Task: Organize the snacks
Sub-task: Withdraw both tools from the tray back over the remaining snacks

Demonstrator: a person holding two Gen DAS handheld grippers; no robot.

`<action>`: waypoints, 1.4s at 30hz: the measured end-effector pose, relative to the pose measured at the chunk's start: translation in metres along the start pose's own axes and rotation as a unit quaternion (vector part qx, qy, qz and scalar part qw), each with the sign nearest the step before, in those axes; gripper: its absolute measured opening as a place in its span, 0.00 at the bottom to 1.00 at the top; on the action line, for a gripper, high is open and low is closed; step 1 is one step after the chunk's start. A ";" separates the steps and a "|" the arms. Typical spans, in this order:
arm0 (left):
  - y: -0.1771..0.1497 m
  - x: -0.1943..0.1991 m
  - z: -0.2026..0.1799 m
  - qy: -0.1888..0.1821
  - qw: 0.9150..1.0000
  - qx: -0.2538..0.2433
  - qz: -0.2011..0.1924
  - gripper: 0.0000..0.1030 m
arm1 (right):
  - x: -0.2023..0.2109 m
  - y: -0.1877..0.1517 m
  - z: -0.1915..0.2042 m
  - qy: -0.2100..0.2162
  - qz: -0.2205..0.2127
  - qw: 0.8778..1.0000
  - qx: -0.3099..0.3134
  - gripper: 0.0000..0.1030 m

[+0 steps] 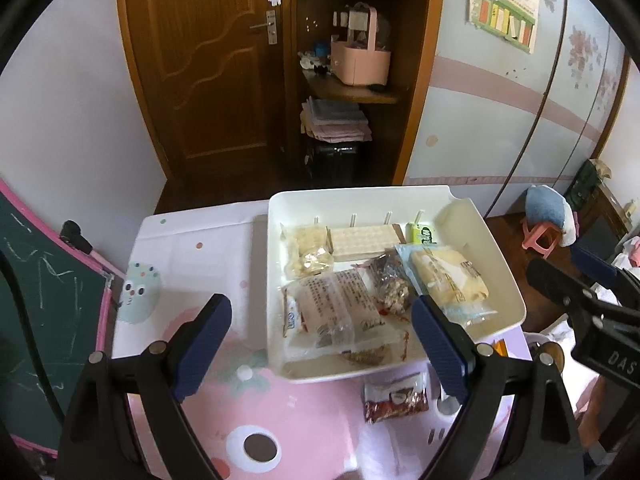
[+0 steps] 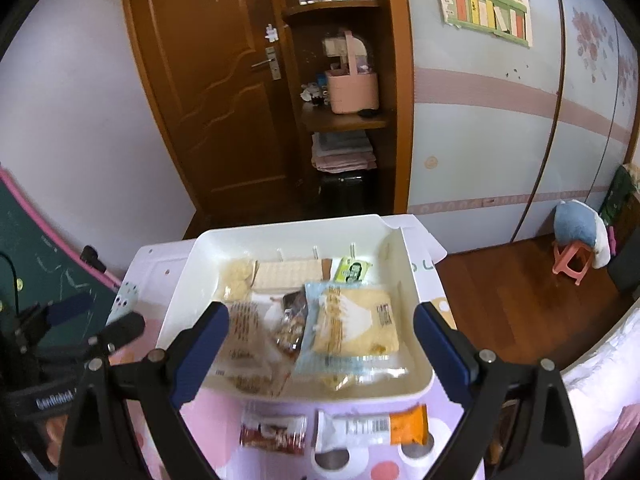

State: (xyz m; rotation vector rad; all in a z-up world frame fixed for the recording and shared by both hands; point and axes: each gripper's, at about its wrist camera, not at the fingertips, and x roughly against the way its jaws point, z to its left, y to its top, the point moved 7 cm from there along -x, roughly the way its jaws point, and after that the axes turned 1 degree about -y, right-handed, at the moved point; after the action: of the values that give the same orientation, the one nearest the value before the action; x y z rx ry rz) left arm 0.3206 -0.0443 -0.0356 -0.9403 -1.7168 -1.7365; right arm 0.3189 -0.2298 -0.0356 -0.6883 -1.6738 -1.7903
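A white tray (image 1: 276, 216) (image 2: 180, 280) on the pink tablecloth holds several snacks. Among them are a yellow bread packet (image 1: 448, 280) (image 2: 352, 320), a clear cracker packet (image 1: 332, 304), a nut packet (image 1: 390, 284), a wafer (image 1: 364, 242) and a green carton (image 1: 424, 234) (image 2: 352, 270). On the cloth in front of the tray lie a red packet (image 1: 394, 398) (image 2: 274, 432) and an orange-and-white bar (image 2: 372, 426). My left gripper (image 1: 320, 312) (image 2: 100, 316) hangs open above the tray's near left part. My right gripper (image 2: 320, 316) (image 1: 568, 268) hangs open over the bread packet, touching nothing.
A mint green plush toy (image 1: 138, 296) stands on the table left of the tray. A green chalkboard (image 1: 40, 280) leans at the far left. Beyond the table are a wooden door (image 1: 216, 60), shelves, and a pink stool (image 2: 572, 260) on the wood floor.
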 end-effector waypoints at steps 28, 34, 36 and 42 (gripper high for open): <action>-0.159 0.147 -0.007 -0.025 0.994 -0.102 -0.020 0.89 | 0.150 -0.144 0.036 -0.023 -0.053 0.991 0.118 0.91; -0.203 0.121 0.001 -0.030 0.992 -0.117 0.026 0.89 | 0.131 -0.195 0.057 0.020 -0.023 0.987 0.159 0.91; -0.217 0.109 0.005 -0.031 0.991 -0.120 0.046 0.89 | 0.119 -0.216 0.065 0.030 -0.007 0.982 0.187 0.91; -0.267 0.079 0.019 -0.027 0.982 -0.155 0.102 0.89 | 0.088 -0.264 0.086 0.053 0.034 0.963 0.264 0.82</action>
State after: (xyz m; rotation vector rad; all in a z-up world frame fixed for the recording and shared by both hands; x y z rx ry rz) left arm 0.0676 -0.0004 -0.1439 -1.2611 -1.3468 -1.8843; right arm 0.0663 -0.1399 -0.1492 -0.3969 -1.9112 -1.2233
